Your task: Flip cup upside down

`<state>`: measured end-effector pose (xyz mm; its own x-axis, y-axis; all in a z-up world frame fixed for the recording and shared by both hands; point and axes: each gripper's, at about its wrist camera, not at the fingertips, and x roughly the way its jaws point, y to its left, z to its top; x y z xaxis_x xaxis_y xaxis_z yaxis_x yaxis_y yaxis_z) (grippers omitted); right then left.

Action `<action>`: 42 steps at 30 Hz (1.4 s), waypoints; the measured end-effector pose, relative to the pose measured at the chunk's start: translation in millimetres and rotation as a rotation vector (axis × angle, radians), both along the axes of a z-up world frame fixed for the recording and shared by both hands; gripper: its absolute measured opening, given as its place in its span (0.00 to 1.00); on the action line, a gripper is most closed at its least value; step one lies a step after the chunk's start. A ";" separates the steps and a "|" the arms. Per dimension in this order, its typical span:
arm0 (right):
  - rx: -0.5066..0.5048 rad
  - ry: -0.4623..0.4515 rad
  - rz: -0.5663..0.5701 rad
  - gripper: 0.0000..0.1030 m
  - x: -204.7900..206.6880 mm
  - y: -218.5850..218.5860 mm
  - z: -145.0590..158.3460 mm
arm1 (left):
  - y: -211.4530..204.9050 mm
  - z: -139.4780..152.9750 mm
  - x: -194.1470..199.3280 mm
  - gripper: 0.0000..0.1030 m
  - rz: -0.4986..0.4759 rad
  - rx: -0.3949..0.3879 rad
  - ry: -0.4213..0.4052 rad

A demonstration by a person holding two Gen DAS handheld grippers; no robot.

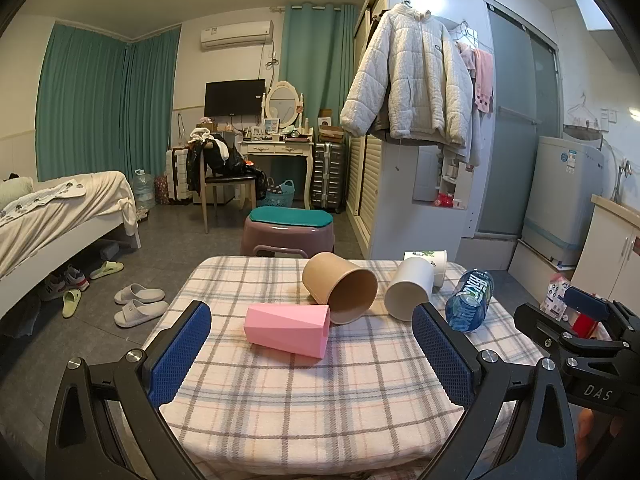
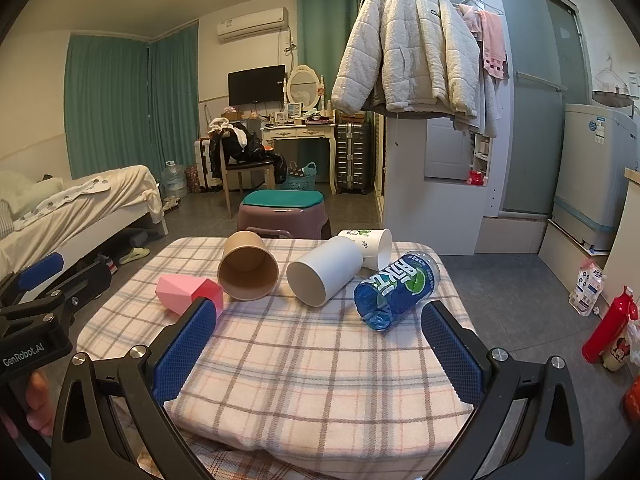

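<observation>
I look along both claws at a small bench covered in a plaid cloth. Five vessels lie on their sides there. Taking the brown paper cup as my landmark: a pink faceted cup lies just in front of it to the left, touching or nearly touching its rim; a plain white cup lies beside it to the right; a white cup printed with green leaves sits behind that one; a blue drinks can lies farthest right.

My left claw stands wide apart and empty, framing the pink cup. My right claw is likewise apart and empty, short of the can.

The task does not say which cup; I judge the pink one nearest my left claw. To do it well, I would close across its flat facets near the middle, lift clear of the brown cup, then rotate until the mouth faces down before setting it on the cloth.
</observation>
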<state>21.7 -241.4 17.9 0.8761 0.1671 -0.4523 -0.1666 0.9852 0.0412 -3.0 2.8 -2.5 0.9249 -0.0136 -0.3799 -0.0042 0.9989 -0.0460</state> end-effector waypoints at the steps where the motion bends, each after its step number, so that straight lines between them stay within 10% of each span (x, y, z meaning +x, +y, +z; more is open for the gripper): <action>1: 0.000 0.000 0.001 1.00 0.0 -0.2 0.0 | 0.5 -0.2 -0.3 1.00 0.000 0.000 -0.001; 42: -0.005 0.026 -0.048 1.00 18.6 1.6 -19.3 | -5.9 -16.4 12.2 1.00 -0.033 -0.006 0.034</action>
